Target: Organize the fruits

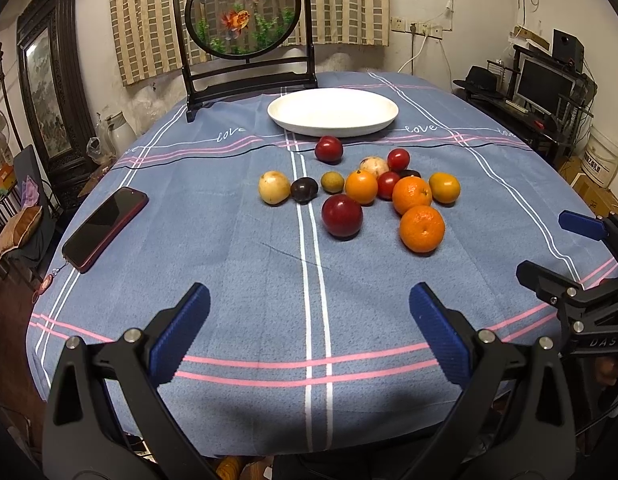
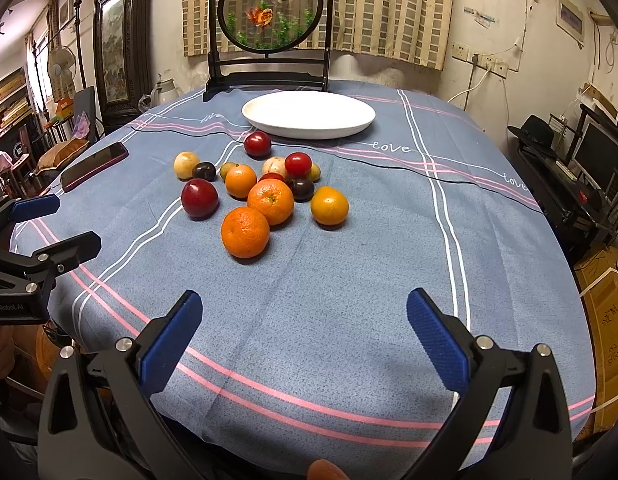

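Bare cloth (image 2: 329,280) before fruit cluster (image 2: 265,188)

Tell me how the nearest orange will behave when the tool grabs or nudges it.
The nearest orange looks round, lying loose on the flat tablecloth, so a nudge would probably roll it. Its dimpled peel likely grips well against the right tool's ribbed blue pads. It probably feels fairly firm.

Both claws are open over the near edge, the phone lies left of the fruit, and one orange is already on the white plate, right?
Not quite: the white plate holds nothing, as the left wrist view shows. Every orange sits on the cloth. The left claw and right claw are open, and the phone lies left.
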